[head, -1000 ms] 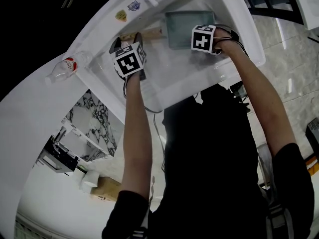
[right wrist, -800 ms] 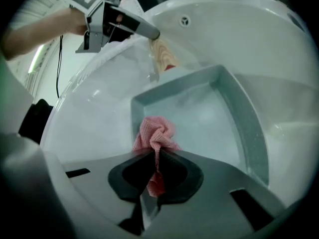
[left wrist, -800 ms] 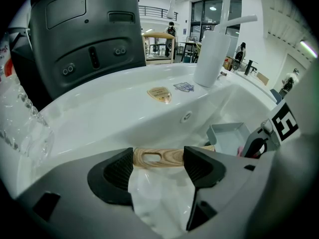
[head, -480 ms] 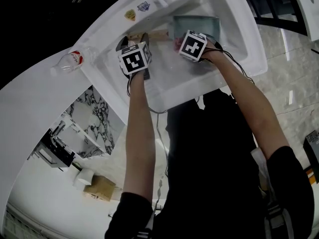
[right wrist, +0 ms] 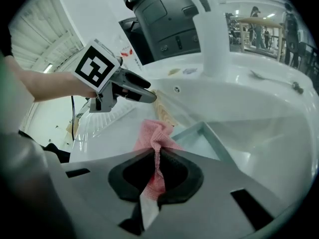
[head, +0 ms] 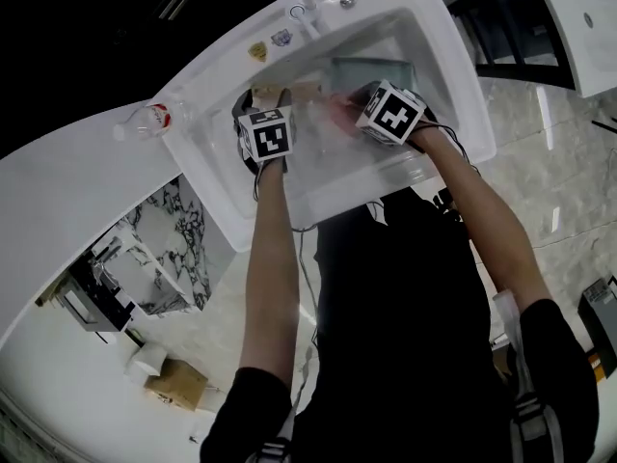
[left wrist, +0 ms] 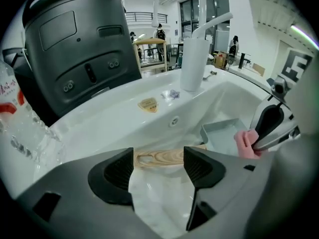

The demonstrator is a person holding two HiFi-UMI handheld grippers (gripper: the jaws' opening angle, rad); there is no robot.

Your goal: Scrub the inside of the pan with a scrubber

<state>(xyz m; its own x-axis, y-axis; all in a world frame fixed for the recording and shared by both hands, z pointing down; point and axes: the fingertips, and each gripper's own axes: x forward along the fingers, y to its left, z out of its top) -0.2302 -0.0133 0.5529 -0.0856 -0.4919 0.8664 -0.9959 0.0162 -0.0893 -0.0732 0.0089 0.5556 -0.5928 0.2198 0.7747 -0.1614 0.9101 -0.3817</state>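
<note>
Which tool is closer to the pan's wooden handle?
Left. The left tool points at the handle, which lies just beyond its open jaws. The right tool, pinching the pink scrubber, is by the grey part of the pan.

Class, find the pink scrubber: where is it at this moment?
In the right gripper view, the pink scrubber sits centre frame, pinched in the right gripper, over the white sink at the edge of the grey pan.
</note>
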